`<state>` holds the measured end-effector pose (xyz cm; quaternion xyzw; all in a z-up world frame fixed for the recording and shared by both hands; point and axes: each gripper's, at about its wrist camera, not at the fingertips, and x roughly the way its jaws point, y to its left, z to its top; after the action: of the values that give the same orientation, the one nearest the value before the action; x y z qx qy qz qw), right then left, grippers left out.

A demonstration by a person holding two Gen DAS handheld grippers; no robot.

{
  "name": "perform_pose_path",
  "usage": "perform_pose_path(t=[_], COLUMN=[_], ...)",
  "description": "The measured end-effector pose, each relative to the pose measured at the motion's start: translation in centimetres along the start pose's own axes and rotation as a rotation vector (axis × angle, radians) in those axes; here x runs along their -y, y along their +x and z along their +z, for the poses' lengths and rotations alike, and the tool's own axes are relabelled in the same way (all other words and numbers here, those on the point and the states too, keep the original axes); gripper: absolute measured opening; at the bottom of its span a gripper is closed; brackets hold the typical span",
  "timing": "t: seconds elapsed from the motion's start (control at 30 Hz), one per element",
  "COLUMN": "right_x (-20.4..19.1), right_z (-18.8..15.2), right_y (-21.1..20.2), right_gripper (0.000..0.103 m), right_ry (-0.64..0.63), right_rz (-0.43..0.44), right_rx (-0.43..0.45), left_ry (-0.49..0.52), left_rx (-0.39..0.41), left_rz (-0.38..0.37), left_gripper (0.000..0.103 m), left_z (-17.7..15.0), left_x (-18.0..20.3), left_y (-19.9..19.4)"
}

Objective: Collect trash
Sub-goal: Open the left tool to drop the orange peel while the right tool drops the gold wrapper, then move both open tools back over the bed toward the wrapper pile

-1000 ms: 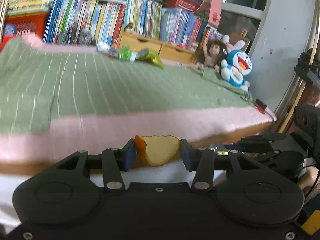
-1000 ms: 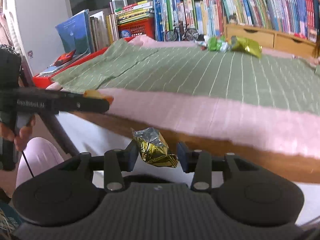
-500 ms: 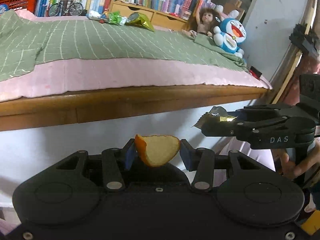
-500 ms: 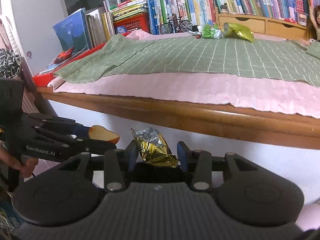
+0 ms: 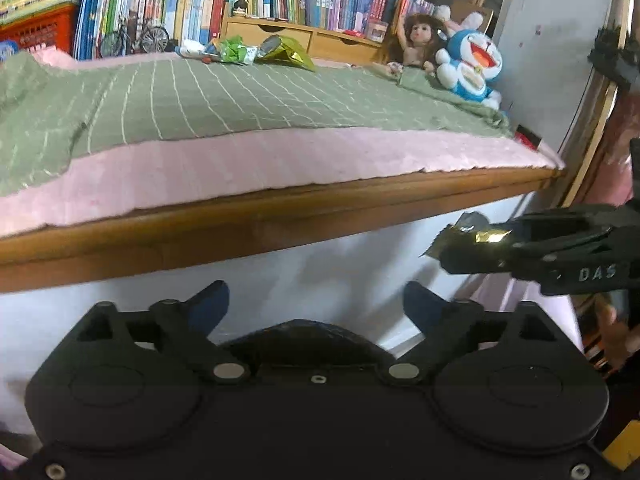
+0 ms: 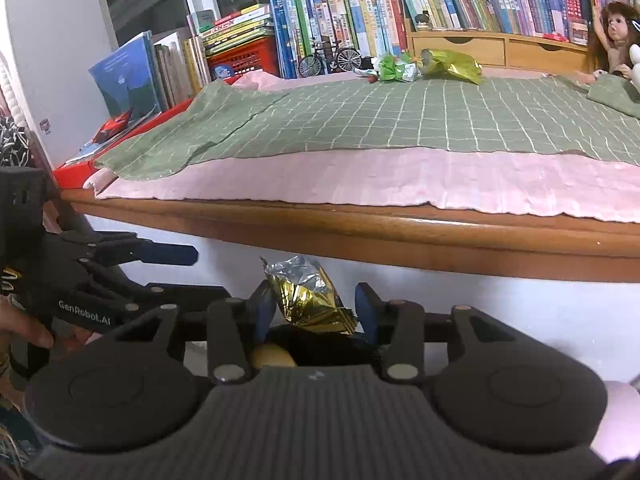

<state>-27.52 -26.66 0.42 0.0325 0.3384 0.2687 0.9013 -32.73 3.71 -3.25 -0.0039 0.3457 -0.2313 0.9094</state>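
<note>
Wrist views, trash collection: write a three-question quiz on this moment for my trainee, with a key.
1. Which item sits between the fingers of the right tool? A) orange peel B) gold foil wrapper C) nothing
2. True or false: the left tool grips something.
3. Name the trash lying on the bed.
Key: 1 B; its jaws have just been opening, with the wrapper between them. 2 False; its jaws have just opened wide, with nothing between them. 3 A green wrapper and a gold bag, at the far side.
</note>
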Motion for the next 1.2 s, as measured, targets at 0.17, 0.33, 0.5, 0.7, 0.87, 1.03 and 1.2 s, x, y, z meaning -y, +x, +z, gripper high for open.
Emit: perform_pose_path(t=[0.17,0.33,0.5,0.7,0.87,1.03,1.2], right_x=[-0.1,-0.4,-0.4,-0.8,-1.8,-1.9,-1.2], right_z=[0.0,-0.2,-0.3,-0.2,-0.4,-0.6,-0.7], right_y=[0.3,0.6,1.1,1.6,2.1,2.7,2.8], right_gripper=[0.056,0.056,0.056,0.08,0.103,0.103,0.103], right_ry=[0.006,-0.007,-0.009,-0.038,-0.079,-0.062,-0.006], right_rz=[0.007,0.005,0.008,-0.01,-0.005,-0.002,0.0], right_rx=[0.004,-0.002,-0.018,-0.027,-0.043,-0.074,-0.079], left_ry=[0.032,-0.004,-0.011,-0.051,-0.058,-0.074,-0.085], left_rx=[-0.025,-0.039,-0.038,-0.035,-0.031,-0.013,-0.013], left_rz=[0.034,0.029,0.045,0.031,0.042,0.053,0.047], left_gripper=[0.103,0.103,0.103,0.103,0.103,0.103,0.103], left_z=[-0.1,-0.4,-0.5,-0.7,-0.8,-0.7,-0.7], left_x=[0.3,-0.4,-0.9,-1.5,-1.9,-2.3,-2.8], left_y=[0.3,0.5,0.4,0.2,0.1,-0.2,-0.3])
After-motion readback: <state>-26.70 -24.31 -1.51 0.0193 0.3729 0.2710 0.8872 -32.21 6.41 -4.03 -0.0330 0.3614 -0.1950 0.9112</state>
